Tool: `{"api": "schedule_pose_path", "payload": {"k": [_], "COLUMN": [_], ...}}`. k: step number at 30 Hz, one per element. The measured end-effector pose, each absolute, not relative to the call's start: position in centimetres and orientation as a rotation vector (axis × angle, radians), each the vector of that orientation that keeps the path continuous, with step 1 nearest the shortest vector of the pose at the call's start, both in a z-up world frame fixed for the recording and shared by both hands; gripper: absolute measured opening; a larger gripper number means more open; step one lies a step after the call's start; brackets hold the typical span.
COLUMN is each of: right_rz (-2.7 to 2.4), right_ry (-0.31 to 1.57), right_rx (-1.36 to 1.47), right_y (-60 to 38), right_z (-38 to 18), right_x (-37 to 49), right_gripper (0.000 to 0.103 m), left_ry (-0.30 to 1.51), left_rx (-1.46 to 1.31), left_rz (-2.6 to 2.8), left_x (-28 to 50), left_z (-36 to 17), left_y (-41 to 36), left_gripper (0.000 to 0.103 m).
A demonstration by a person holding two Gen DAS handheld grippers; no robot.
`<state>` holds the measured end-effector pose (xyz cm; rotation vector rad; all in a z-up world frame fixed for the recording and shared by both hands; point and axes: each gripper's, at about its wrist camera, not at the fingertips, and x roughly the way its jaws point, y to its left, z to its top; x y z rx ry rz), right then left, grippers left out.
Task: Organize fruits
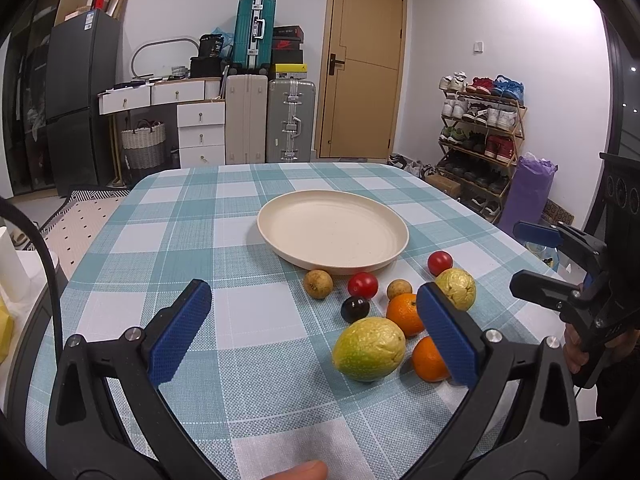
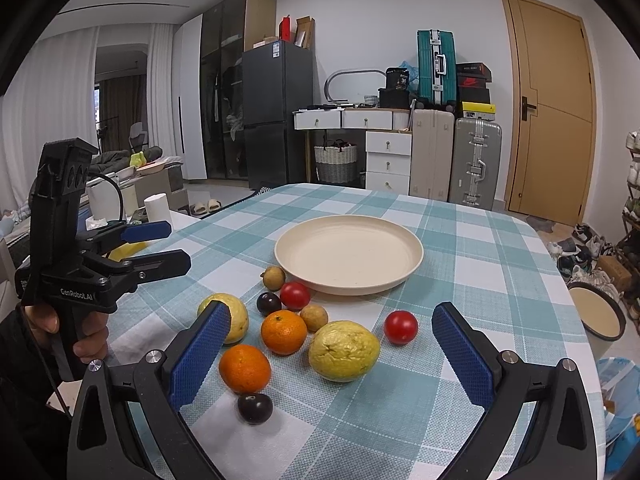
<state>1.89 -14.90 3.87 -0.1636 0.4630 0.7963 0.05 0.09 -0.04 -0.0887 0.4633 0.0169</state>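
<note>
**Checked cloth, empty plate, fruit bunched at the near edge**

Teal-and-white checked cloth covers the table. Behind it, left to right in the right wrist view, stand white curtains, a dark fridge, a white set of drawers, a woven basket, grey and beige suitcases with a teal suitcase stacked above, and a wooden door. A shoe rack stands at the far right wall in the left wrist view, a purple bag beside it.

A cream plate lies mid-table with nothing on it. The fruit sits just near of its rim, all on the cloth. Left to right in the right wrist view: a yellow-green fruit partly hidden behind a blue pad, a near orange with a dark plum touching its near side, a second dark plum, a brown longan close against the plate's rim, a far orange, a red tomato, a second longan, a large yellow fruit, and a lone red tomato a little apart on the right.

The left hand-held gripper is spread wide and holds nothing; the fruit lies off to its right, with its right pad overlapping the oranges in view. The right hand-held gripper is likewise spread and holding nothing, hanging above the table's near edge, with the large yellow fruit and both oranges framed between its pads. A hand grips the left tool's handle.
</note>
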Motion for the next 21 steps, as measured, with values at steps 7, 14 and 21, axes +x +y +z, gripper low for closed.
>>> {"api": "schedule_pose_path", "payload": {"k": [7, 14, 21], "right_rz": [0.796, 0.793, 0.79], "right_ry": [0.462, 0.467, 0.469], "right_rx": [-0.164, -0.164, -0.164], "right_y": [-14.89, -14.99, -14.99], "right_z": [3.87, 3.81, 3.8], "right_x": [1.89, 1.98, 1.97], "right_gripper": [0.103, 0.103, 0.103], "left_ry": [0.464, 0.465, 0.465], "left_rx": [-0.089, -0.093, -0.09], "left_rz": [0.017, 0.015, 0.014], "left_x": [0.06, -0.03, -0.04], "left_z": [-0.04, -0.22, -0.24], "left_y": [0.09, 0.56, 0.67], "left_gripper": [0.102, 0.102, 0.102]}}
